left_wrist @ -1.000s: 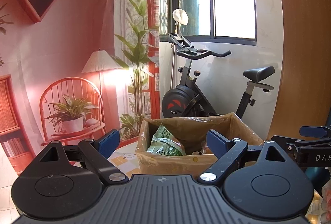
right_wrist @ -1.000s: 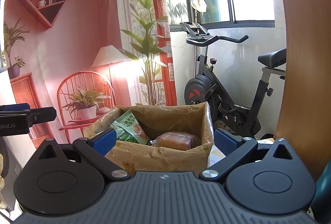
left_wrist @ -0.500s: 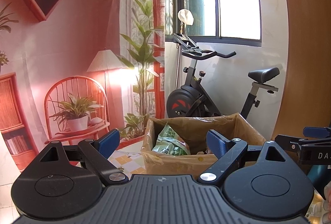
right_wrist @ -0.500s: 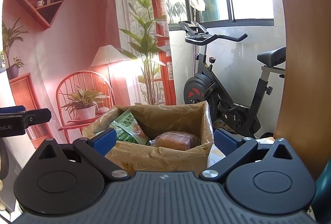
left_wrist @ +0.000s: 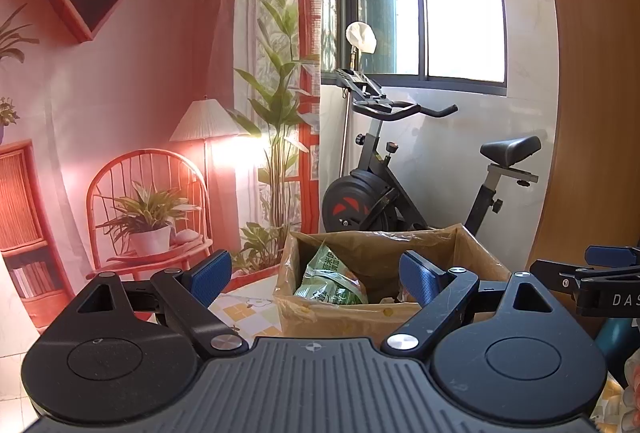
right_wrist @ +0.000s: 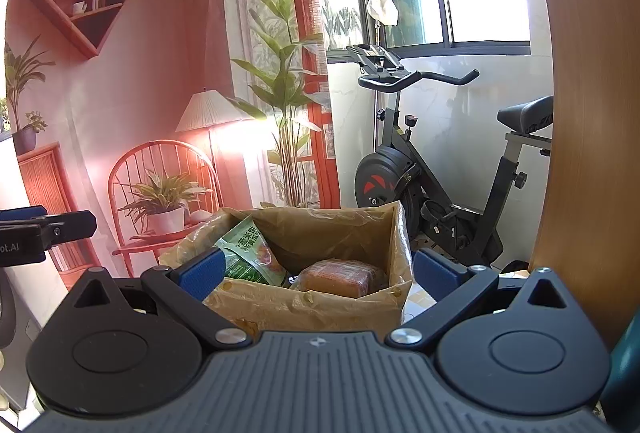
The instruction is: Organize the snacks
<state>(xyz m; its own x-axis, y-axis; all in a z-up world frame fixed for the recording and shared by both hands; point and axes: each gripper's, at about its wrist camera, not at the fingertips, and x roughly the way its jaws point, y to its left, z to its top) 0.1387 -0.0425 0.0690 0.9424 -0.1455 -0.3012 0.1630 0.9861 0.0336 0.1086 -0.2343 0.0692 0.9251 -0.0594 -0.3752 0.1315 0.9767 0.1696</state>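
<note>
Tools (left_wrist: 316, 277) (right_wrist: 320, 269) level, wide; box-facing

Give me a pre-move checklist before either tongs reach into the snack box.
1. Left tongs open and empty: ok.
2. Right tongs open and empty: ok.
3. Cardboard box top open, contents reachable: ok.
4. Green snack bag leaning upright at the box's left side, upper edge exposed: ok.
5. Brown wrapped snack lying in the box, top exposed: ok.
6. Other snacks beneath these two: cannot tell, the front wall hides the bottom.
</note>
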